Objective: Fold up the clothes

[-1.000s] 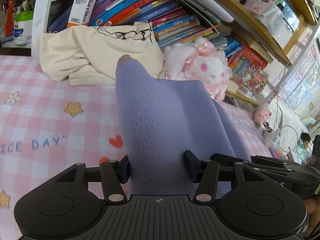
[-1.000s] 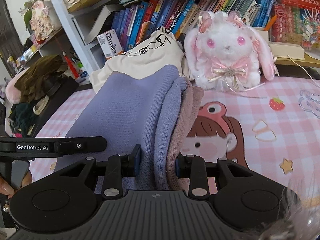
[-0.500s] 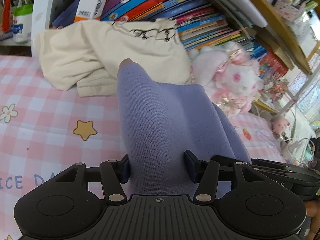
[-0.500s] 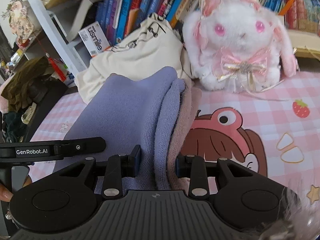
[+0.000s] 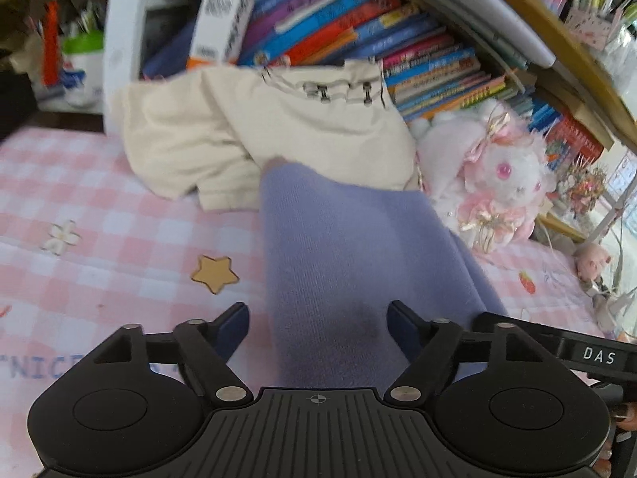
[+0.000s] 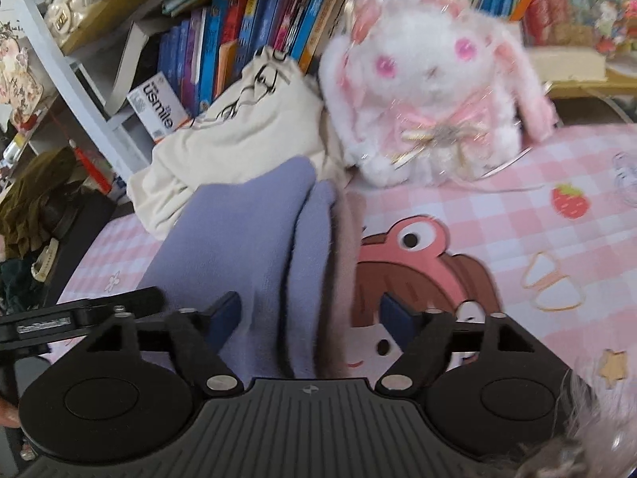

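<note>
And there's the release: both sets of jaws are opening at once, where half a second ago each was pinched onto the lavender knit garment (image 5: 350, 263). On the left gripper (image 5: 318, 320) the blue pads now stand clear of the cloth on either side, the folded edge running between them but no longer squeezed. Same story on the right gripper (image 6: 310, 312): its jaws are spreading wide, the stacked lavender layers and the dusty-pink layer (image 6: 344, 263) lying loose between the pads, nothing gripped. The garment itself sits as a long folded bundle on the pink checked cloth (image 5: 99, 247) covering the bench, its far end just in front of the cream garment (image 5: 278, 135) and to the left of the white plush rabbit (image 6: 430, 91), with the bookshelf (image 5: 358, 40) behind all of it. Compared with a second ago the bundle has been carried nearer the cream garment and rabbit, and lower, so this reads as a set-down. My call: the fold on this piece is finished or close to it, and letting go parks it beside the cream garment. What could spoil it is the edge springing open as the pads come away, since the layers on the right look thick and only loosely stacked.
</note>
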